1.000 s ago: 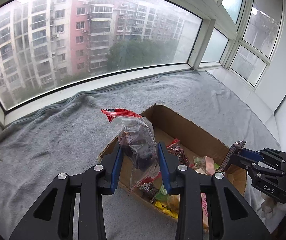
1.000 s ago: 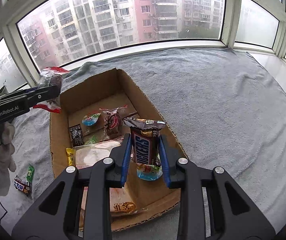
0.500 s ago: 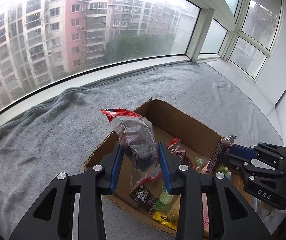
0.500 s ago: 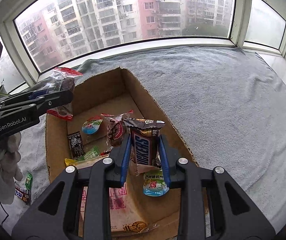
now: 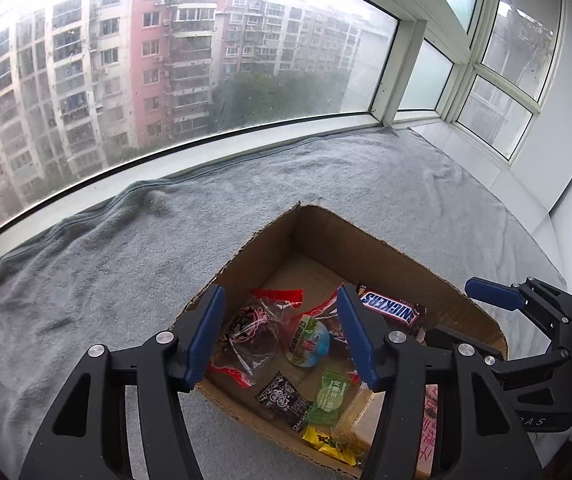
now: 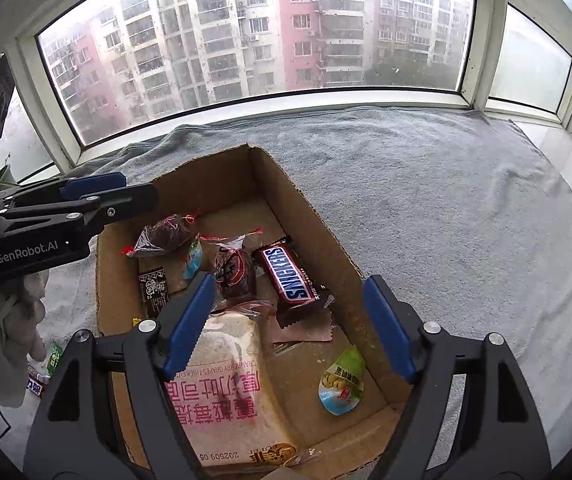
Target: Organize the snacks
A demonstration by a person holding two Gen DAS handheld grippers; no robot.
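Hovering over the box, both tongs spread & empty, just opened; Snickers lies below/between R tongs, long axis diagonal; L tongs farther

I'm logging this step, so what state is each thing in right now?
left gripper: open, jaws just opened, nothing held
right gripper: open, jaws just opened, nothing held
cardboard box: open-topped, on the grey blanket
Snickers bar: sealed, lying flat in the box
clear dark-snack bag: sealed, lying in the box
bread pack: sealed, lying flat
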